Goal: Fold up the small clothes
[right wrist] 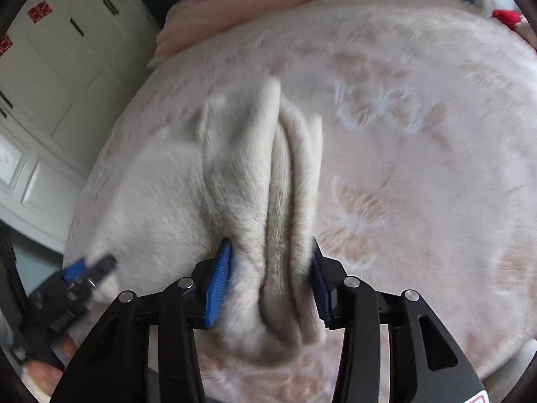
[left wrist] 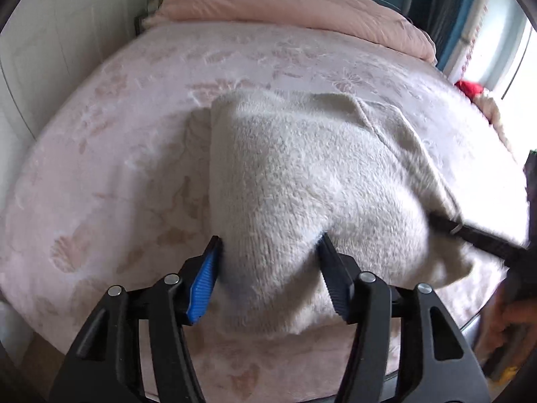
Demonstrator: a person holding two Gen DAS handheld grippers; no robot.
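A white fleece garment (left wrist: pixel 302 168) lies bunched on the pink bed cover (left wrist: pixel 117 168). My left gripper (left wrist: pixel 270 240) is shut on its near left end, and the cloth rises in a hump from the pads. In the right wrist view the garment (right wrist: pixel 201 184) shows several upright folds running away from me. These folds sit between the pads of my right gripper (right wrist: pixel 271 241), whose jaws stand apart and do not squeeze them. A black finger (left wrist: pixel 483 236) of the right gripper shows at the cloth's right edge. My left gripper (right wrist: pixel 90 265) shows at the far left.
A folded pink quilt (left wrist: pixel 285 3) lies along the far end of the bed. White wardrobe doors (right wrist: pixel 50 67) stand to the left. A red item (left wrist: pixel 470 87) sits at the bed's right edge by the window. A hand (left wrist: pixel 513 315) holds the right gripper.
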